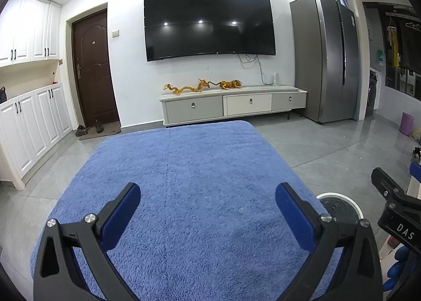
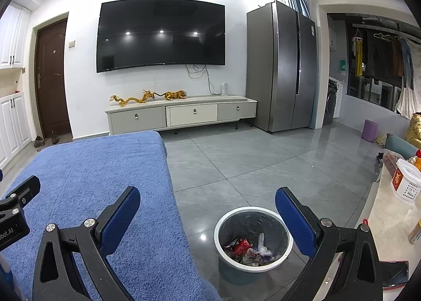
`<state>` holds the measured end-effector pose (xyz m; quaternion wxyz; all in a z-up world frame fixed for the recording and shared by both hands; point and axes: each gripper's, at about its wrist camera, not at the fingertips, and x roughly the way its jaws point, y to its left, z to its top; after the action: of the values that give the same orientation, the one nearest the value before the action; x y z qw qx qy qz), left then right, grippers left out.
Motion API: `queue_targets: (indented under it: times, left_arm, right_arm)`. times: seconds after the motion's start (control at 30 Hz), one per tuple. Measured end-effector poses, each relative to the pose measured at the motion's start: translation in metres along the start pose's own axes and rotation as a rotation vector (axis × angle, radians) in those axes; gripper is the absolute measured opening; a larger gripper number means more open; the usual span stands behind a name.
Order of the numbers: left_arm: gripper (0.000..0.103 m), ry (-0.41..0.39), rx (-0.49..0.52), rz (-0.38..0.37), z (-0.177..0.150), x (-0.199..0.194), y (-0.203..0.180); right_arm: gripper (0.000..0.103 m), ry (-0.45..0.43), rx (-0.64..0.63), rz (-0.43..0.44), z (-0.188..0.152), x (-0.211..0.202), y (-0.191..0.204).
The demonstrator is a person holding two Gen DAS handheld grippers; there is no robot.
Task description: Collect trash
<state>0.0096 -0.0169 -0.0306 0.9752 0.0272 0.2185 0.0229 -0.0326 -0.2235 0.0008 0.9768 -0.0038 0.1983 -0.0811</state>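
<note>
right claw (image 2: 208, 202) view only: binned trash (image 2: 248, 249)

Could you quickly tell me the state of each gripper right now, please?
Left gripper: open, holding nothing.
Right gripper: open, holding nothing.

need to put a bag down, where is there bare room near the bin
The blue fleece cover is bare right up to its edge beside the trash bin. Grey floor tiles lie open between bin, TV cabinet and fridge. The counter on the right is crowded by a white basket.
</note>
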Motion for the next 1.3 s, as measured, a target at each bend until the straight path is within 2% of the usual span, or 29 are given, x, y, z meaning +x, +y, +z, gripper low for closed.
queue_targets:
  times: [0.4,0.9,1.3]
  left_arm:
    - [0.103,0.006,-0.013,0.016,-0.0017,0.0010,0.0051]
    - [0.103,0.029,-0.025,-0.021,-0.0023,0.0042,0.0069]
    - [0.103,0.016,-0.019,-0.042,0.0069,0.0035,0.0020]
  right_arm:
    - [0.103,-0.003,0.001,-0.006,-0.0009,-0.0007,0.0004]
    - [0.103,0.004,0.001,-0.019,-0.0002,-0.0033,0.0021]
    - [0.103,0.013,0.001,-0.032,0.0015,-0.0041,0.0050]
